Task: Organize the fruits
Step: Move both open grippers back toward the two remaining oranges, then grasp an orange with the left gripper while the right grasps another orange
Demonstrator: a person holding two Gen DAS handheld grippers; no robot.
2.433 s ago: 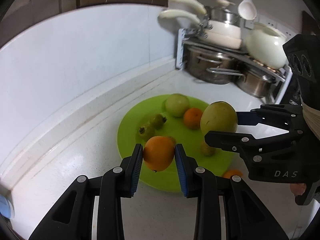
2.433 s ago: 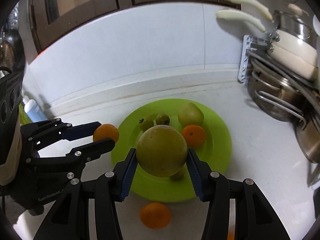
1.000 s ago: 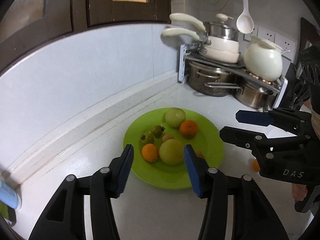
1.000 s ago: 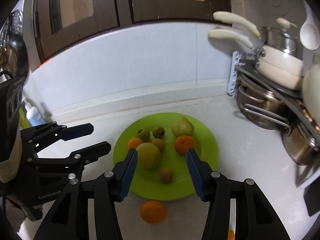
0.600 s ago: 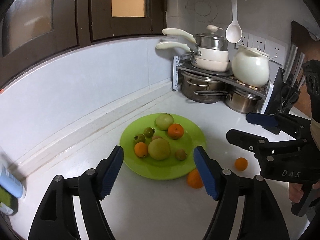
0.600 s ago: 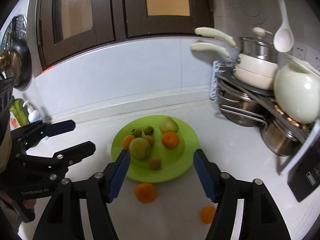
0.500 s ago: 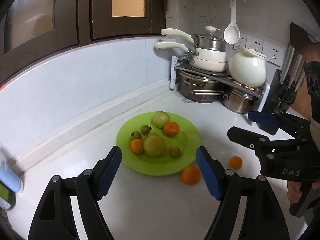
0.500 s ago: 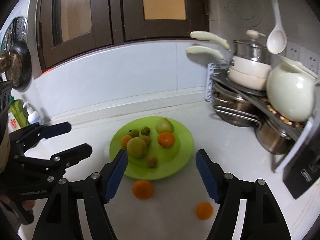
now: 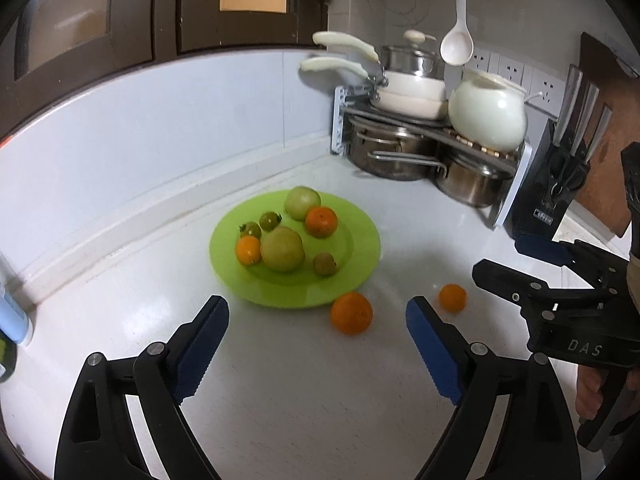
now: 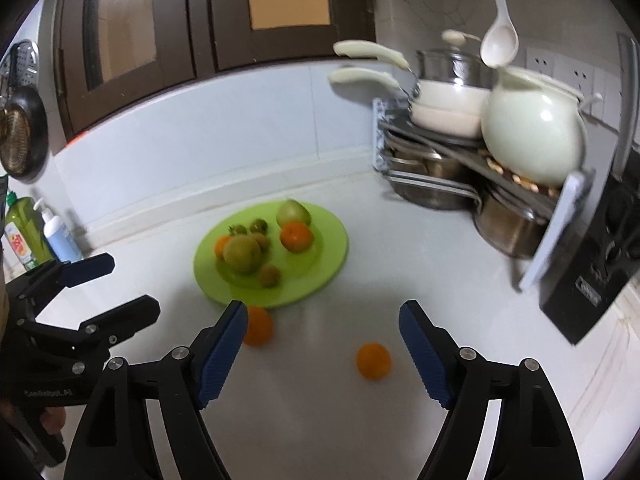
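Observation:
A lime green plate (image 9: 360, 256) (image 10: 332, 252) on the white counter holds several fruits: a large yellow-green fruit (image 9: 282, 250) (image 10: 241, 254), two oranges, a pale green fruit and small dark ones. Two oranges lie loose on the counter in front of the plate: a larger one (image 9: 351, 313) (image 10: 258, 326) and a smaller one (image 9: 452, 298) (image 10: 373, 361). My left gripper (image 9: 318, 344) is open and empty, held back from the plate. My right gripper (image 10: 320, 348) is open and empty, above the loose oranges. Each gripper shows in the other's view.
A metal rack with steel pots, white pans and a white jar (image 9: 486, 116) (image 10: 532, 128) stands at the back right corner. A black knife block (image 9: 556, 184) is at the right. Soap bottles (image 10: 36, 236) stand at the far left by the wall.
Both grippers released their fruits onto the plate, opened wide and pulled back from it. The two loose oranges on the counter have come into view.

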